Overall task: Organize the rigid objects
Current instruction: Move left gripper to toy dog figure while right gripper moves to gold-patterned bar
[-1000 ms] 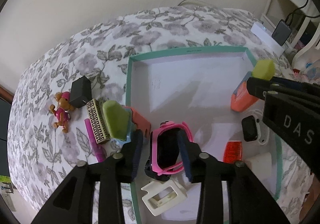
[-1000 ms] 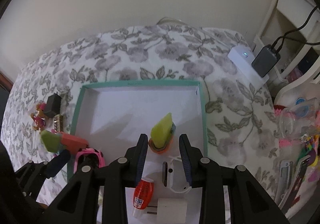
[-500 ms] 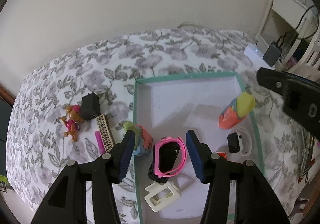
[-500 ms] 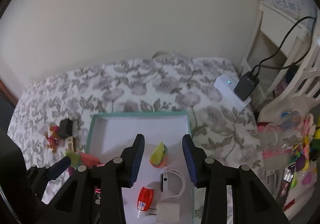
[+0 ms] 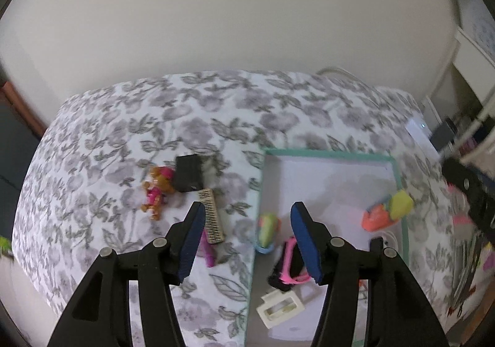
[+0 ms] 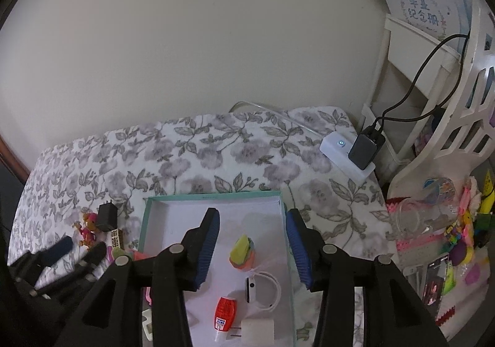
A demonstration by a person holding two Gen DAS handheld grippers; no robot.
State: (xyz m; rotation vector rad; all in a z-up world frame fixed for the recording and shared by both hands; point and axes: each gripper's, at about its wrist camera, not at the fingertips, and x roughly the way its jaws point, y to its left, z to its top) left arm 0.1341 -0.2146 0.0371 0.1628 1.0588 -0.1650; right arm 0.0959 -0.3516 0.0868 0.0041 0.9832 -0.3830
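Both claws are wide apart and hold nothing. The left gripper point(image 5: 247, 234) hangs over the left edge of the box point(image 5: 399, 180), a shallow white box with a green rim that sits on a flowered cloth point(image 5: 123, 136). The right gripper point(image 6: 252, 241) hangs over the middle of the box.

Inside the box lie a pink watch point(image 5: 289, 263), a white clip point(image 5: 280, 306), a yellow and orange toy point(image 6: 243, 251), a white watch point(image 6: 261, 286), a red little bottle point(image 6: 225, 313) and a white plug point(image 6: 258, 331). A green and blue toy point(image 5: 266, 231) sits right at the left edge of the box.

On the cloth, left of the box, lie a black charger point(image 5: 187, 173), a small dog figure point(image 5: 156, 190), a patterned bar point(image 5: 211, 215) and a pink pen point(image 5: 208, 249). The bar touches the charger at its far end.

Far right on the cloth is a white power strip point(image 6: 342, 152) with a dark adapter point(image 6: 365, 149) plugged in.
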